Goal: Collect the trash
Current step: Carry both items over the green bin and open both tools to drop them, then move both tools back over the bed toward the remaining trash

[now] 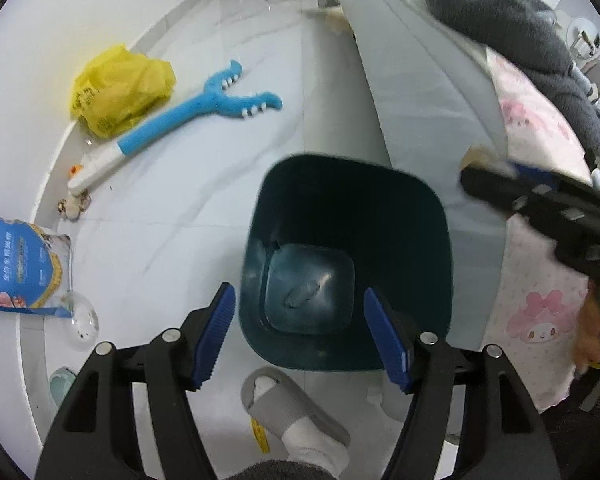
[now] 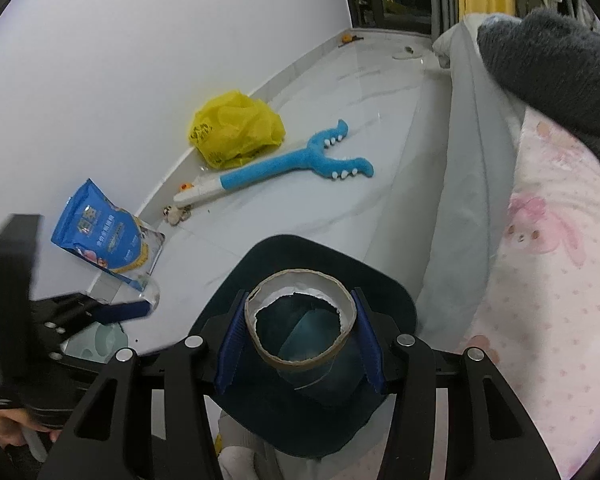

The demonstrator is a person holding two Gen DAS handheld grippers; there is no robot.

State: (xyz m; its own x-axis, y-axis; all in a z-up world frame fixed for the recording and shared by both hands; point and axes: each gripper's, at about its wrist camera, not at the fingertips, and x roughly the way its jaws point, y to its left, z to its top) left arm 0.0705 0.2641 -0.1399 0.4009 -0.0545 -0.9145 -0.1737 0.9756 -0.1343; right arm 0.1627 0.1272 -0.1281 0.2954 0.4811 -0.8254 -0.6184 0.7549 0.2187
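A dark teal trash bin [image 1: 348,256] stands on the white floor beside the bed; it also shows in the right wrist view [image 2: 384,280]. My left gripper [image 1: 300,336] is open and empty, just above the bin's near rim. My right gripper [image 2: 300,328] is shut on an empty cardboard tape roll [image 2: 300,328], held over the bin's mouth; it shows at the right in the left wrist view [image 1: 484,176]. Trash on the floor: a yellow plastic bag [image 1: 120,88], a blue snack pouch [image 1: 20,260], small shells [image 1: 74,206].
A blue plush toy [image 1: 196,108] lies on the floor by the wall. The bed [image 1: 440,92] with pink bedding [image 2: 548,248] and a grey blanket [image 2: 556,52] is on the right. A foot in a grey slipper [image 1: 288,412] stands below the bin.
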